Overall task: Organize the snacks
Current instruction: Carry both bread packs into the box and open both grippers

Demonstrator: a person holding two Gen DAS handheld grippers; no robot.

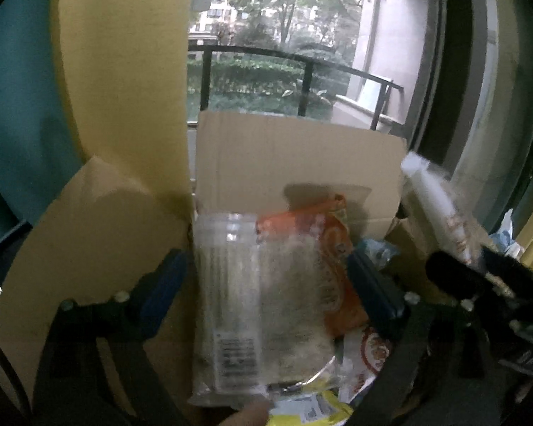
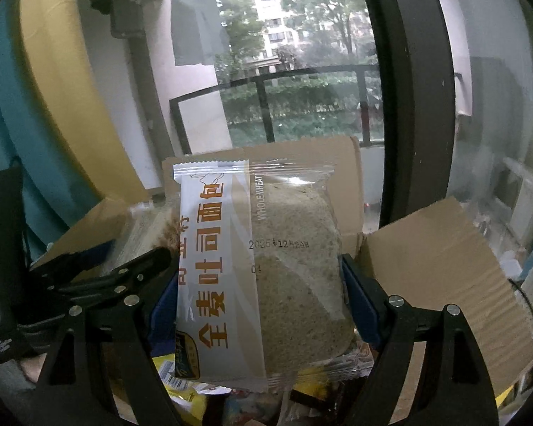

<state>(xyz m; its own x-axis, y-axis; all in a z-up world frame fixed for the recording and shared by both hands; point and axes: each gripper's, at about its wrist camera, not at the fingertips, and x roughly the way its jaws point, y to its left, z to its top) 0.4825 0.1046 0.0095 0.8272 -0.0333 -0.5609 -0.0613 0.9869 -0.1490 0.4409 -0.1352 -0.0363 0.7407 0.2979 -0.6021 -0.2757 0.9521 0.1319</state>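
Right hand-held gripper (image 2: 257,301) around bread packet (image 2: 263,266)

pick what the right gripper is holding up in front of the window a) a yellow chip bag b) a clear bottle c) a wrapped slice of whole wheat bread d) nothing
c: in the right wrist view the right gripper has its jaws pressed on both sides of the bread packet, whose wrapper reads "whole wheat".

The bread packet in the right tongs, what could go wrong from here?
1. The whole wheat bread packet is soft; the right tongs might crush it.
2. The left tongs look open around a blurred clear packet, which may drop crookedly into the crowded cardboard box.
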